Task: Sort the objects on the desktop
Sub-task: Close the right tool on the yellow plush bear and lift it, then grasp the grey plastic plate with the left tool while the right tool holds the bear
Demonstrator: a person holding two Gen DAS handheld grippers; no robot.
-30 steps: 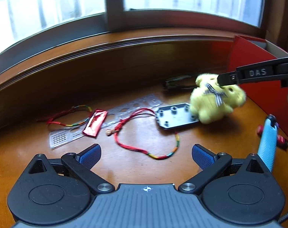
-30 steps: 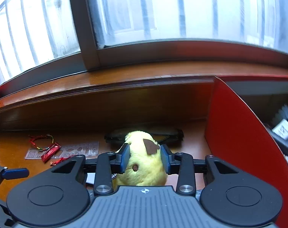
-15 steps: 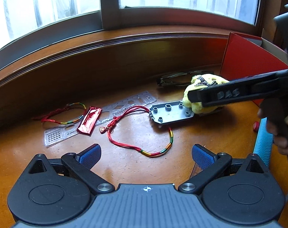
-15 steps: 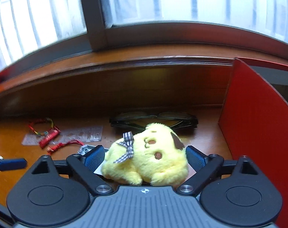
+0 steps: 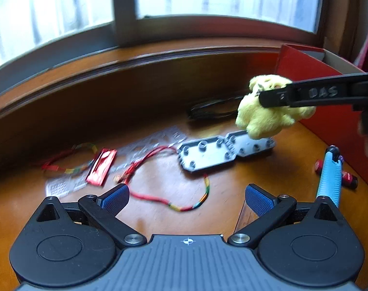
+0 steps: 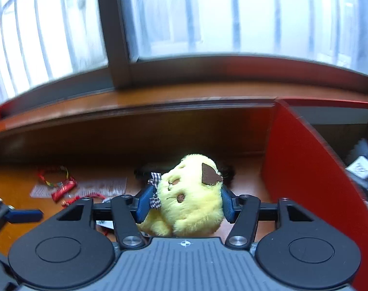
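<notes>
Right gripper (image 6: 185,205) clamped on the yellow plush toy (image 6: 192,196), lifted clear above the grey plate (image 5: 222,151) (checked bow facing left). Left gripper (image 5: 187,197) spread wide, holding nothing, low before the grey plate, over the red cord bracelet (image 5: 169,194).

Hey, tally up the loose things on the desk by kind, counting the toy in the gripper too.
Plush toy: 1
String bracelets: 2
Grey plates: 2
Clear stencil: 1
Red packet: 1
Glasses: 1
Blue pen: 1
Red tube: 1
Total: 10
</notes>
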